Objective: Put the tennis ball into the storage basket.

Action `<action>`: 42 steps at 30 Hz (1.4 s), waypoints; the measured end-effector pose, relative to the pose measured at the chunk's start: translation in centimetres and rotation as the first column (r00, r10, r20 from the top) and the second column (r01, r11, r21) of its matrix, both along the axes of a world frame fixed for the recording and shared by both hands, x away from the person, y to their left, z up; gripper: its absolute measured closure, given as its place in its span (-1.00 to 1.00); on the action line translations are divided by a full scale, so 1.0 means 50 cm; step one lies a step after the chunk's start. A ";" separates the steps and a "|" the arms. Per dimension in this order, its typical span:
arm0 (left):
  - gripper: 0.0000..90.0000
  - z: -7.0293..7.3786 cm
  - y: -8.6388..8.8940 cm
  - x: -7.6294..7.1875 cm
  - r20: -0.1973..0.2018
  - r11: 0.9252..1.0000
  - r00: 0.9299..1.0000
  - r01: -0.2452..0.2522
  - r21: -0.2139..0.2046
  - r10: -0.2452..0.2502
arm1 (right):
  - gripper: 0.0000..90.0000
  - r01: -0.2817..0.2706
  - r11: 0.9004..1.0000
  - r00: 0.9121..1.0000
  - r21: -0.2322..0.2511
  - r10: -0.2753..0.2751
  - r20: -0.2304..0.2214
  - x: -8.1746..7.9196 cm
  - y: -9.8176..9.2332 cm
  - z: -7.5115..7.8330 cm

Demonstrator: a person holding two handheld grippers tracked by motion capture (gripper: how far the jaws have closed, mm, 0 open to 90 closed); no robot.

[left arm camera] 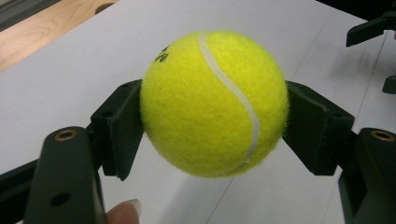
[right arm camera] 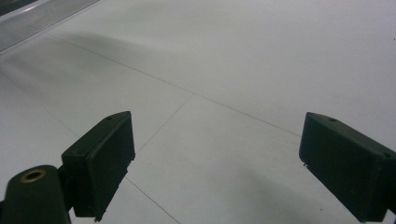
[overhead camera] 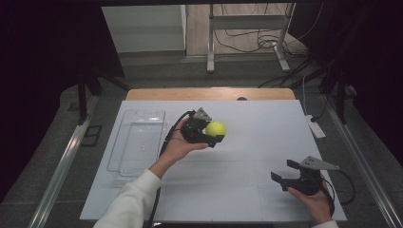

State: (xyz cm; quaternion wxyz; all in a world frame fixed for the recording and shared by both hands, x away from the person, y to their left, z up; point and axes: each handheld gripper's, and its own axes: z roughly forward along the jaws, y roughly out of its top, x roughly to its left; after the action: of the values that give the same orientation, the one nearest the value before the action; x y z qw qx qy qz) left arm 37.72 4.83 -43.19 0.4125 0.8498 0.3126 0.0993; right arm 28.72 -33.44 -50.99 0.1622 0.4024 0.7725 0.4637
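Clamping the tennis ball (overhead camera: 215, 128) across its middle, our left gripper (left arm camera: 214, 121) lifts it right of the clear tray (overhead camera: 138, 142); right gripper (overhead camera: 288, 172) waits, jaws wide and empty.

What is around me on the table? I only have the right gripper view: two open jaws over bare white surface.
Observer: The left gripper holds a tennis ball, pinched between both pads, up off the table.
Operator: Any container nearby?
Observer: Yes, a clear plastic tray lies along the table's left side, with nothing in it.
Operator: Where is my right gripper relative to the ball?
Observer: At the near right corner of the white sheet, well apart from the ball, its jaws pointing left.
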 end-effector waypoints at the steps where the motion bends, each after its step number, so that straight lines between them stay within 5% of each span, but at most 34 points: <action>1: -0.40 0.000 0.004 -0.001 0.000 1.000 1.000 -0.001 0.002 0.001 | -0.76 0.000 1.000 1.000 0.000 0.000 0.000 0.000 0.000 0.000; 42: -0.40 0.012 0.149 -0.012 0.037 0.987 0.987 -0.155 -0.031 0.157 | -0.76 0.004 1.000 1.000 -0.004 -0.004 0.000 0.000 0.001 0.000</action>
State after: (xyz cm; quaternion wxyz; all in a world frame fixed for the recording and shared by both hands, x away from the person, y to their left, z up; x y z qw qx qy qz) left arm 37.11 12.28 -42.61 0.4214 0.8148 0.3713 0.1436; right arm 28.74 -33.38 -50.99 0.1641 0.4038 0.7724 0.4620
